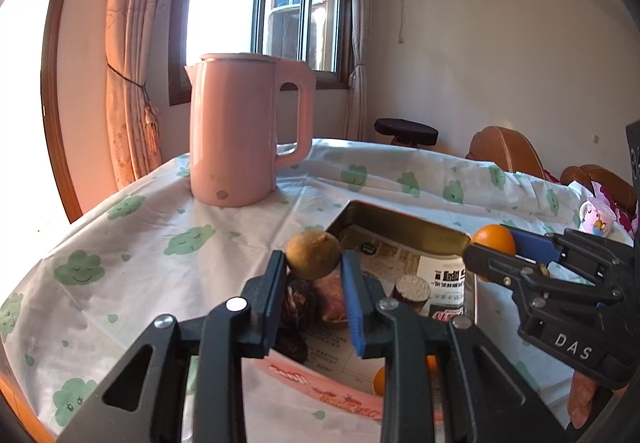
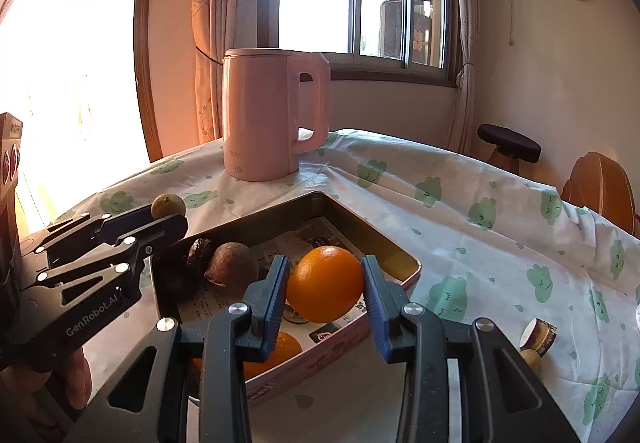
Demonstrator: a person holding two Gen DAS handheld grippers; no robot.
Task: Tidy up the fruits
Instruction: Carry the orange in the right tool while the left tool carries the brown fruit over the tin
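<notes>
While both of my grippers carry fruit, my right gripper pinches the orange directly above the tin tray, nearer its near-right edge; my left gripper pinches the brown fruit over the tray's far-left rim.

Pink kettle, green-cloud tablecloth, orange fruit

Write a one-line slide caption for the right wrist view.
Right tongs hold an orange above the paper-lined tin; left tongs grip a brown fruit.
</notes>
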